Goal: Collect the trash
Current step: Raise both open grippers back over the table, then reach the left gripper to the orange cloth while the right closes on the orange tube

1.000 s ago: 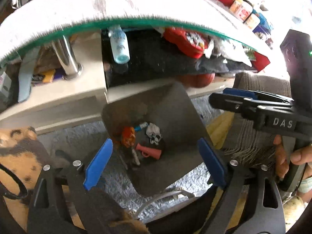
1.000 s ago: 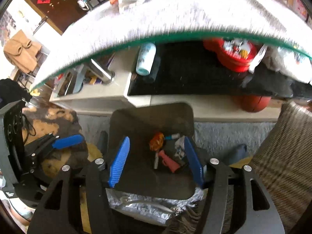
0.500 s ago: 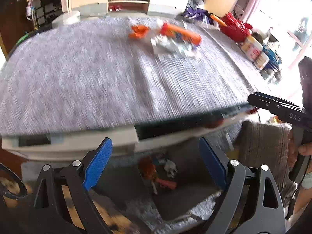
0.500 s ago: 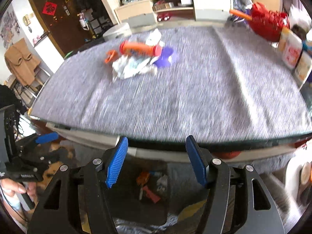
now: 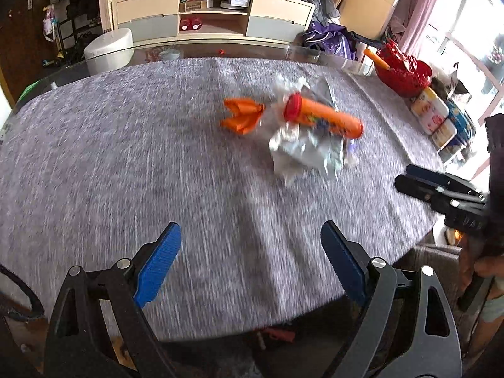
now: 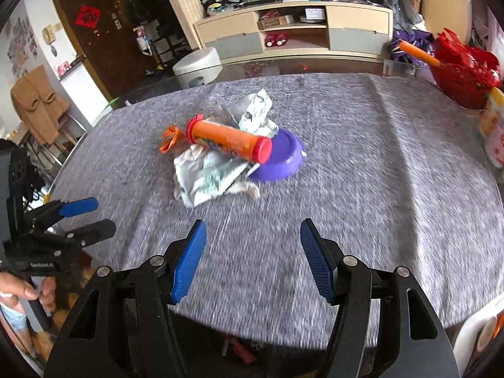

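A pile of trash lies mid-table on the grey felt cover [image 5: 126,163]: an orange tube with red caps [image 5: 324,119] [image 6: 229,140], crumpled silvery wrappers [image 5: 302,151] [image 6: 208,176], an orange scrap [image 5: 242,115] [image 6: 170,138] and a purple bowl [image 6: 280,157]. My left gripper [image 5: 250,255] hangs open over the near edge of the table with nothing between its blue pads. My right gripper [image 6: 252,252] is open too and holds nothing; it also shows at the right edge of the left wrist view [image 5: 419,181]. Both stand well short of the pile.
A red basket [image 6: 463,72] and several jars [image 5: 436,116] stand at the table's right side. Beyond the table are a white stool [image 5: 108,48] and a low shelf unit [image 5: 214,15]. A person's hand [image 6: 19,293] grips the left tool's handle.
Both grippers rose from below the table, where they looked down at a dark bin with trash in it, up over the table edge. The tabletop pile now fills both views.
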Demonstrator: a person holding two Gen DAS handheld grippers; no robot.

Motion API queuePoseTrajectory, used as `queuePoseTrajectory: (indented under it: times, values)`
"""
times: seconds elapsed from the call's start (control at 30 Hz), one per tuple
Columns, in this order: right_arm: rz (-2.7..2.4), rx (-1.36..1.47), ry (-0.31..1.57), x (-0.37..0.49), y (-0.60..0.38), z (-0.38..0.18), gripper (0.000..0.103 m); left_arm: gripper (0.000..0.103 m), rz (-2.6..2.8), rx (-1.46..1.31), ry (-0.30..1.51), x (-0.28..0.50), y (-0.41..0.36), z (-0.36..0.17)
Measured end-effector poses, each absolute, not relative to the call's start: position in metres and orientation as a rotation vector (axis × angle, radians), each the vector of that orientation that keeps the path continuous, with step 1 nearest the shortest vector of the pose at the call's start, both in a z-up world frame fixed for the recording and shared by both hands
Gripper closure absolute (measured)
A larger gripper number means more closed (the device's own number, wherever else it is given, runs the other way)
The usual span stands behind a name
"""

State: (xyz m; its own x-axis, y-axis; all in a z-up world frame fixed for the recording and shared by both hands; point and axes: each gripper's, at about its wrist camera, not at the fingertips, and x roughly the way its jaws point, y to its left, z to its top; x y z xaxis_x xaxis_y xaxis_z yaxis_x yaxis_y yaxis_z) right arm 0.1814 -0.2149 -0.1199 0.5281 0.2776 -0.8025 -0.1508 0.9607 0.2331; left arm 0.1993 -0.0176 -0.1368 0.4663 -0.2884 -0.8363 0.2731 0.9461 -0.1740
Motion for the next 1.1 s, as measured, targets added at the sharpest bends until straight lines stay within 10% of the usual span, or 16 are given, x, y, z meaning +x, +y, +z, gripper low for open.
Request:
queuePoseTrajectory:
  times: [0.93, 1.1]
  values:
    - [0.426, -0.042, 0.963, 0.267, -0.177, -0.131, 0.041, 0.053, -0.389, 0.002, 1.084, 0.321, -0.044, -0.158]
    - [0.445, -0.054, 0.972, 0.263, -0.175, -0.132, 0.056, 0.059, -0.418, 0.018, 1.082, 0.322, -0.048, -0.161]
